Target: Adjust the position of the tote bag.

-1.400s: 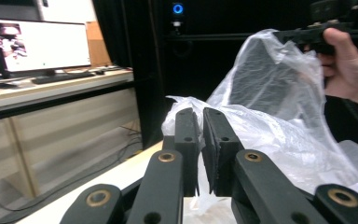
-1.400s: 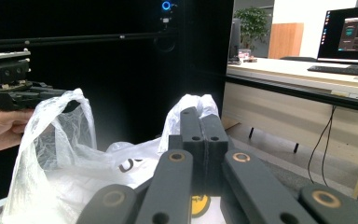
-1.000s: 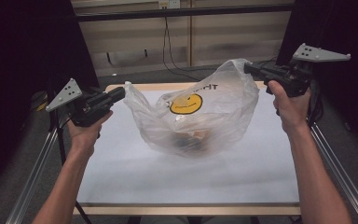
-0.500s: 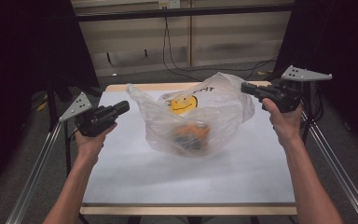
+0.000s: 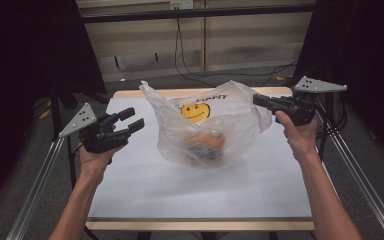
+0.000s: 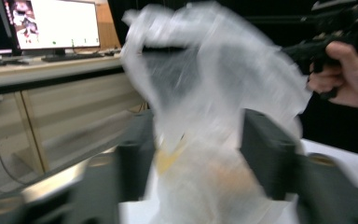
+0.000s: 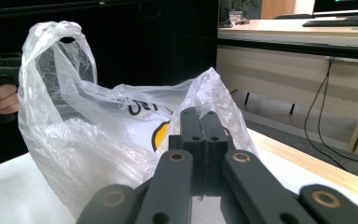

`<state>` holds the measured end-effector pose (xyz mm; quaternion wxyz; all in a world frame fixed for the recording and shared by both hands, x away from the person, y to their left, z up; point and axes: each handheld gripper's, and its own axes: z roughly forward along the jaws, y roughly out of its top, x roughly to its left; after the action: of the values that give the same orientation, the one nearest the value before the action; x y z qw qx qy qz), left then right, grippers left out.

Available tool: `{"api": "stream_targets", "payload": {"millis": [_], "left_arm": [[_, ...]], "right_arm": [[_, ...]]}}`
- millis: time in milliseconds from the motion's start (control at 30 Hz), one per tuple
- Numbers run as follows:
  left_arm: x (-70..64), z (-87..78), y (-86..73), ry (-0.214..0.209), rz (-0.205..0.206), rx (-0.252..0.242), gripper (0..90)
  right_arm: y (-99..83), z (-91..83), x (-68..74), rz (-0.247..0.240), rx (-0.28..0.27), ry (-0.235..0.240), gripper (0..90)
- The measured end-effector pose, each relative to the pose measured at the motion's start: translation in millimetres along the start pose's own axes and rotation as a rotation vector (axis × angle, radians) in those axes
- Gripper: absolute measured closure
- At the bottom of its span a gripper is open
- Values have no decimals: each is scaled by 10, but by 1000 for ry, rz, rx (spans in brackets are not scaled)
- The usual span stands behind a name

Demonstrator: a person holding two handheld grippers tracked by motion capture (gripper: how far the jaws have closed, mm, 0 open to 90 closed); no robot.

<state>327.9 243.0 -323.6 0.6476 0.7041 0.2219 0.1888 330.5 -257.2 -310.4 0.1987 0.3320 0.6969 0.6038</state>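
Clear plastic bag with a yellow smiley face, down in the middle of the white table. Sits lower and flatter than a second ago, when held up high at both sides. Something orange inside, at the bottom, too blurry to name. Left handle loop now free, sticking up by itself. Left gripper now pulled back to the left, well apart from the bag, with its two jaws wide apart and nothing between them. Right gripper up at the right top edge of the bag, jaws pressed together; looks to touch the plastic there, but hard to tell if any plastic is caught between them. Probably means the lifting part is over and the bag is being let go, left side first. Could flop over or slide if the right side gets tugged, being so soft and light. Next, maybe, opening the right gripper too, or reaching in for the orange thing; no way to know which.
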Motion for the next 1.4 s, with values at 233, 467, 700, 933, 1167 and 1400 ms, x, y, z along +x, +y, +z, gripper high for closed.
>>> {"api": "stream_targets", "payload": {"millis": [233, 467, 700, 933, 1167, 1400], "left_arm": [[-112, 48, 176, -23, 21, -2, 44], [-257, 310, 186, -59, 42, 53, 12], [-202, 505, 80, -121, 33, 84, 365], [-176, 551, -28, -128, 31, 114, 735], [-138, 467, -262, -116, 28, 139, 887], [-117, 440, -451, -140, 5, 153, 893]], "right_arm": [[69, 97, 52, -10, 3, 18, 900], [135, 192, 109, -24, 1, 39, 900], [138, 238, 146, -30, 13, 47, 900], [108, 212, 132, -30, 17, 41, 900], [-12, 161, 66, -11, 43, 15, 900], [-146, 162, 8, 3, 69, 3, 900]]}}
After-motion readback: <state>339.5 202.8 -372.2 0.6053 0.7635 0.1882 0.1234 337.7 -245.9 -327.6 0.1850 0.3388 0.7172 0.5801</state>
